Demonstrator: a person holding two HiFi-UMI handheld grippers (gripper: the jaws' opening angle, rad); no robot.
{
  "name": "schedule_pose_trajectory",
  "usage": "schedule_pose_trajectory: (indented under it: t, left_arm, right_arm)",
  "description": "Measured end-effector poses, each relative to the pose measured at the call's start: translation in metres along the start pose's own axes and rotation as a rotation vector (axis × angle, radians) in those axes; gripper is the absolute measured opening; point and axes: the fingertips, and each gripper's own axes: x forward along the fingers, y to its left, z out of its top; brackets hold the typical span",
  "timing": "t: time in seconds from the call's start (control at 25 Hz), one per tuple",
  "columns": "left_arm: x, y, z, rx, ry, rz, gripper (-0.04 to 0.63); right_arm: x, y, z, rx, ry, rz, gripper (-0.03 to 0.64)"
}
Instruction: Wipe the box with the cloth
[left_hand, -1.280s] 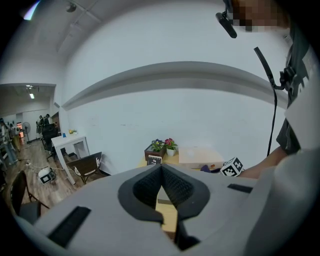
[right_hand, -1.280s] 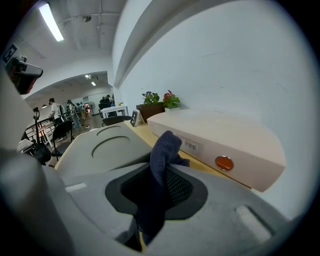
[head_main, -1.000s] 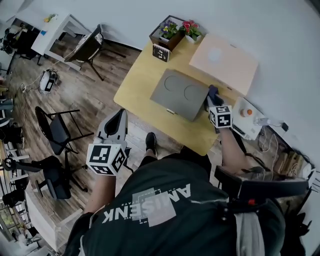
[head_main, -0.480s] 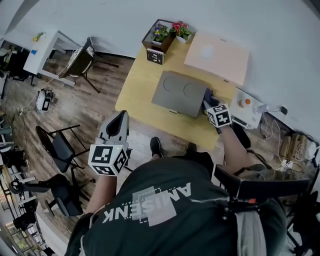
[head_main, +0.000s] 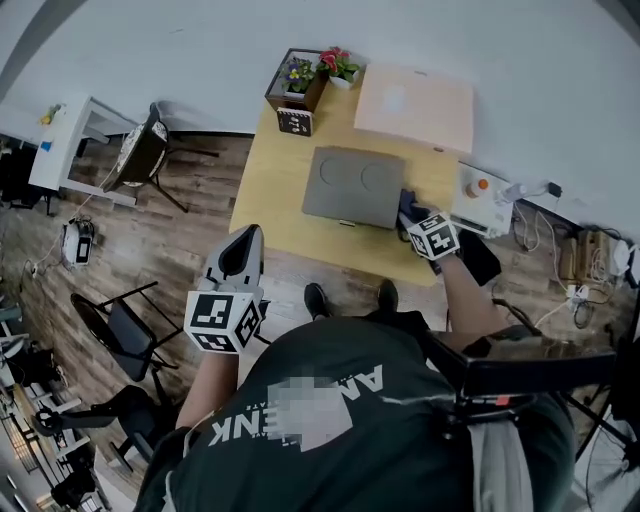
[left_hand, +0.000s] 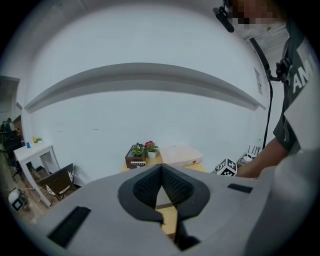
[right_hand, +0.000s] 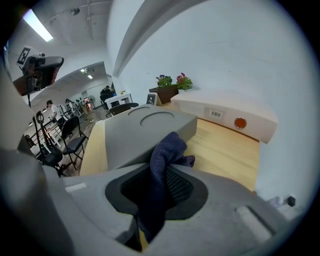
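Fingers (right_hand: 181, 186) of our right gripper (right_hand: 161, 175) pinch the dark-blue cloth (right_hand: 169, 147), which we judge soft and limp, at its bunched fold. The rigid flat grey box (right_hand: 142, 131) lies just ahead. Left gripper (left_hand: 161, 172) fingers press together, empty.

White upside-down letters are showing on the person's dark shirt (head_main: 400, 450), lower middle of the head view, only partly readable: "A…NK".
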Motion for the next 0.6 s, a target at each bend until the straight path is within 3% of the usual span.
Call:
schedule_pose_trajectory:
  t: [0.6]
  left_arm:
    - [0.023,0.008,-0.004,0.066,0.006,-0.206,0.0]
  right_arm:
    - [-0.014,0.051,-0.03,0.102,0.018,-0.03,0.072]
